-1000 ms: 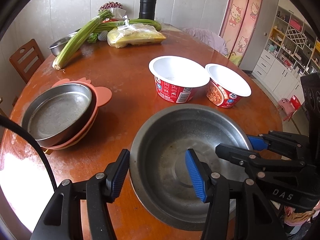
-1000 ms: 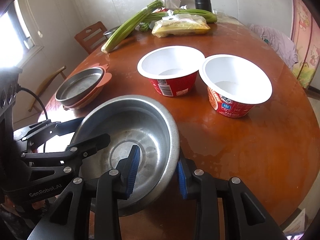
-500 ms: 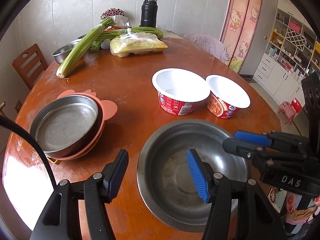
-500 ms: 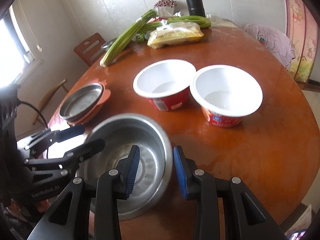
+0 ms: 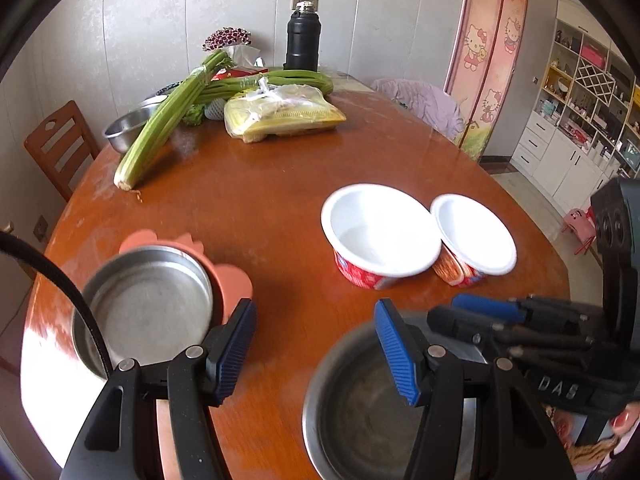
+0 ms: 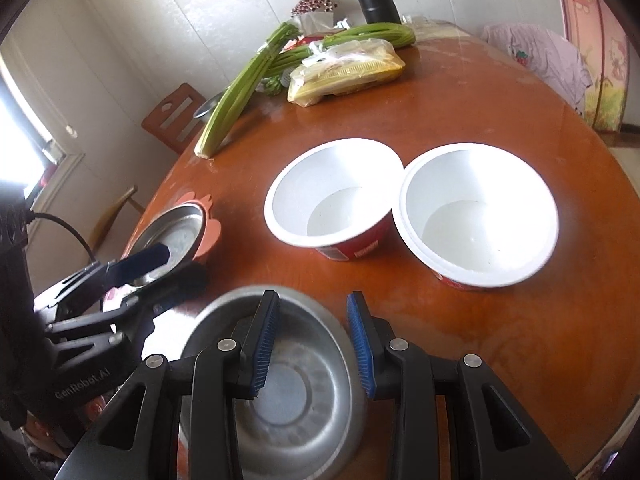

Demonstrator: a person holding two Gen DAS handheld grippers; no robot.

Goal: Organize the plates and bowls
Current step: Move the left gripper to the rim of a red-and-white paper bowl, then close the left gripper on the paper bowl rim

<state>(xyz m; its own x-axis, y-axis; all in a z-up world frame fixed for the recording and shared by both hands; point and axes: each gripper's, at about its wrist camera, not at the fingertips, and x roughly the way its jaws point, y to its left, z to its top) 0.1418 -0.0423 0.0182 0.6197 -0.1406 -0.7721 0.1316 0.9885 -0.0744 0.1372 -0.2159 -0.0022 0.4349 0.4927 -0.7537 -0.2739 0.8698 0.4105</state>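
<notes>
**Steel bowl straddled by right tongs, left tongs idle**

My right tongs (image 6: 312, 344) sit over the near rim of the steel bowl (image 6: 288, 396), one pad inside, one outside. There's a visible gap between the pads and I can't tell if either touches the rim, so I read them as part open, not clamped. Straddling the rim is the obvious pinch for a wide, thin-walled bowl; my guess is the grip is either being set up or let go.

My left tongs (image 5: 316, 352) are wide open, holding nothing. Their right pad hangs over the bowl's left edge, the left pad near the pan stack. Probably parked there so either item is in reach.

Steel bowl is at the near edge of the bench (image 5: 280, 200), closest to me. The steel pan (image 5: 148, 312) is nested in a pink plate (image 5: 232, 284) on the left, which looks like the stacking spot. Two white cups (image 6: 336, 196) stand rim to rim on the right, empty, not nested.

Count:
- steel bowl near me: 1
- steel pan: 1
- pink plate: at least 1, underside hidden
- white cups: 2
- far steel bowl (image 5: 128, 128) under the celery (image 5: 168, 120): 1

Far side also has a bag (image 5: 280, 116) and a flask (image 5: 303, 40).
</notes>
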